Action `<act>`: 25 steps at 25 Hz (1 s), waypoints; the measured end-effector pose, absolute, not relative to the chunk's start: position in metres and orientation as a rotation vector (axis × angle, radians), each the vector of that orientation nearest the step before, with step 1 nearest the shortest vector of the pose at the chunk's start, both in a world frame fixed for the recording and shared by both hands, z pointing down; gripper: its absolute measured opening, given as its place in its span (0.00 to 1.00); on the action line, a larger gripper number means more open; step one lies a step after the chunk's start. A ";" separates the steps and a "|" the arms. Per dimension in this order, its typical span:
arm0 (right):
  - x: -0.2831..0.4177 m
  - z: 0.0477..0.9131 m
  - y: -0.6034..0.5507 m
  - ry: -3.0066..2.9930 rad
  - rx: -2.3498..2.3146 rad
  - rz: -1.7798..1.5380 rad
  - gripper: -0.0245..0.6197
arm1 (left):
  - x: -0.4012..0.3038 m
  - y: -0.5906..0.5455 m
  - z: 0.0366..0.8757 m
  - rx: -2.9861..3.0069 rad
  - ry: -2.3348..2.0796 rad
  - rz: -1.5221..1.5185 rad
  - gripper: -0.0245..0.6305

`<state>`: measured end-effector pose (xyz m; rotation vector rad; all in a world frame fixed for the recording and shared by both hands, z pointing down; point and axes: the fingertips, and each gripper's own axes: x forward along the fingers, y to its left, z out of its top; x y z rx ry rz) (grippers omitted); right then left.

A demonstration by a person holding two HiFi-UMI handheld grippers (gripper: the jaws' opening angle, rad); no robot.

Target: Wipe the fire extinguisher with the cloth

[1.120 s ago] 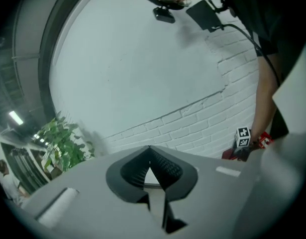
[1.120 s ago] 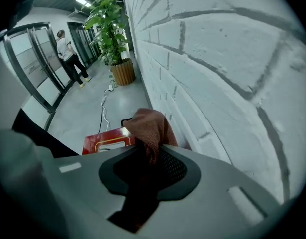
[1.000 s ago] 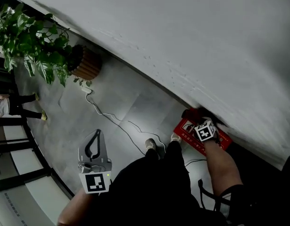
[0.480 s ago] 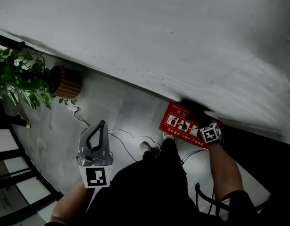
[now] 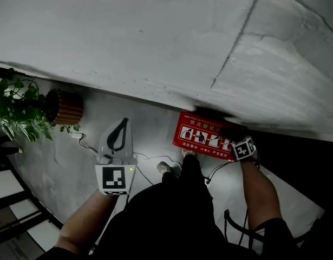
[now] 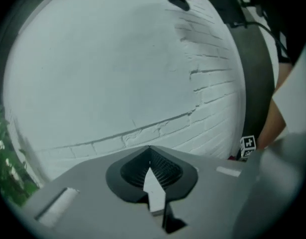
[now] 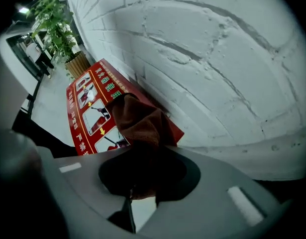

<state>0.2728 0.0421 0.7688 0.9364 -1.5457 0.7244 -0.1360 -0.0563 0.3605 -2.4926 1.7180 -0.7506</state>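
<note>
Both grippers are closed. The left gripper (image 6: 150, 151) has its jaws together on nothing and is held out toward the white brick wall (image 6: 118, 83). The right gripper (image 7: 143, 156) clamps a brownish cloth (image 7: 140, 118) lying against the red fire extinguisher case (image 7: 88, 108) at the wall's foot, with its forearm (image 5: 257, 188) reaching steeply down.

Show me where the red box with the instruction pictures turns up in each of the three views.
Head view: the red box lies right of centre, at the foot of the white brick wall.
Left gripper view: at most a red sliver low right, too small to be sure.
Right gripper view: left of centre, partly under the brown cloth.
Shared landmark: the brick wall.
</note>
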 end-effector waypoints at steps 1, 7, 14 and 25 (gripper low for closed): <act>0.264 0.765 0.036 -1.569 0.939 0.704 0.15 | -0.124 -0.061 0.354 -2.464 1.639 -0.738 0.04; 0.144 0.747 -0.005 -1.832 0.823 0.570 0.15 | -0.082 -0.067 0.341 -2.459 1.458 -0.780 0.04; -0.006 0.751 -0.037 -1.979 0.603 0.505 0.15 | -0.093 -0.050 0.339 -2.462 1.501 -0.830 0.04; -0.012 0.779 -0.025 -1.907 0.493 0.517 0.15 | -0.132 -0.037 0.325 -2.416 1.671 -0.791 0.04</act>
